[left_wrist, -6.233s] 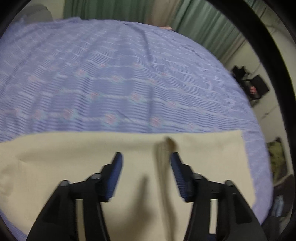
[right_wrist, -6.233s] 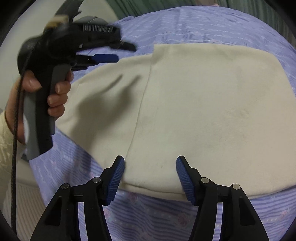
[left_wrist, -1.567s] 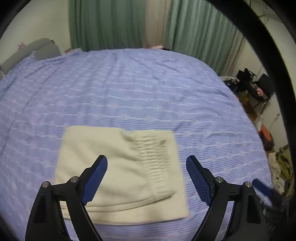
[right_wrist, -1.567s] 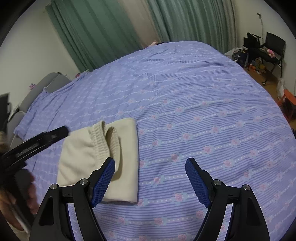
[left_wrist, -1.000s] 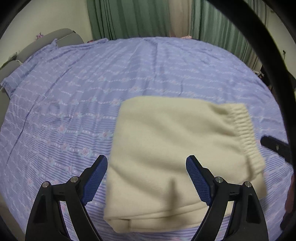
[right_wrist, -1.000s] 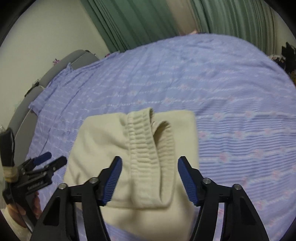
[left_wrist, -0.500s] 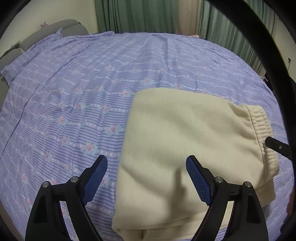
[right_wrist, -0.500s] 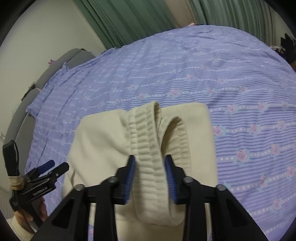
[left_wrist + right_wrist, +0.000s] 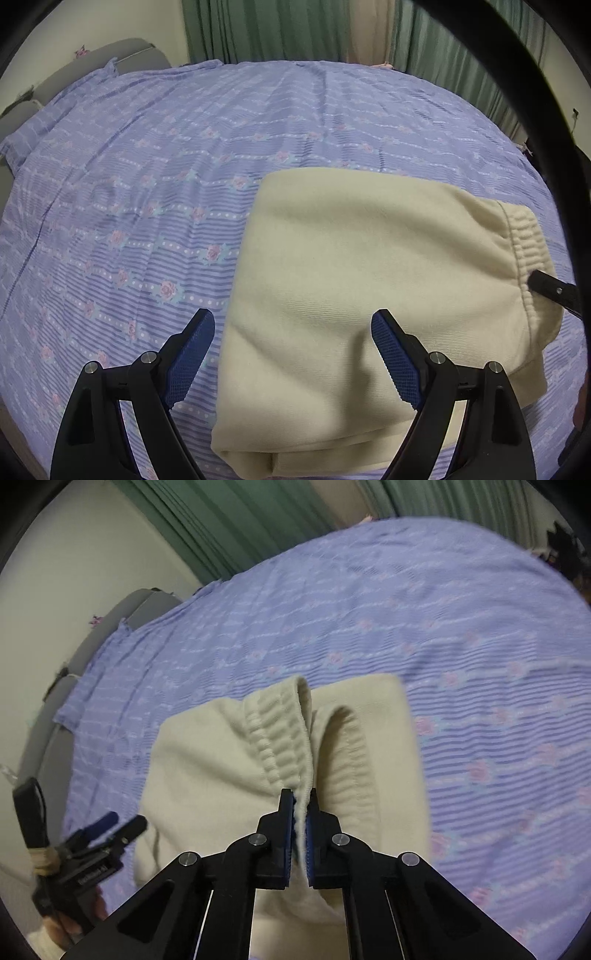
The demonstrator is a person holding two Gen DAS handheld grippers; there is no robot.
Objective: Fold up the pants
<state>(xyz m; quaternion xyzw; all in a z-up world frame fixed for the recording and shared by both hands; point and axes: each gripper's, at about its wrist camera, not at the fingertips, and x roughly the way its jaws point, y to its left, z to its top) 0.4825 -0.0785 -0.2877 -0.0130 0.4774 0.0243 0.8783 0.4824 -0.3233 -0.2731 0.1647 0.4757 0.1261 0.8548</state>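
Cream pants (image 9: 369, 266) lie folded into a thick stack on the bed, the ribbed waistband (image 9: 280, 734) on top at the right end. My right gripper (image 9: 300, 805) is shut on the waistband's upper layer, a ridge of cloth pinched between the blue pads. In the left wrist view the tip of the right gripper (image 9: 554, 291) shows at the waistband. My left gripper (image 9: 291, 332) stands open over the stack's near left corner, its fingers (image 9: 192, 343) spread with only cloth beneath them. The left gripper (image 9: 107, 830) also shows at the lower left of the right wrist view.
A purple striped bedsheet with pink roses (image 9: 155, 184) covers the whole bed. Green curtains (image 9: 277, 29) hang behind it. A grey headboard or cushion (image 9: 122, 55) runs along the far left. A hand (image 9: 55, 923) holds the left tool. Dark items (image 9: 565, 546) stand off the bed's far right.
The right gripper's jaws have come together on the waistband, from wide apart to pinched on the cloth. The left gripper stays open and has barely moved.
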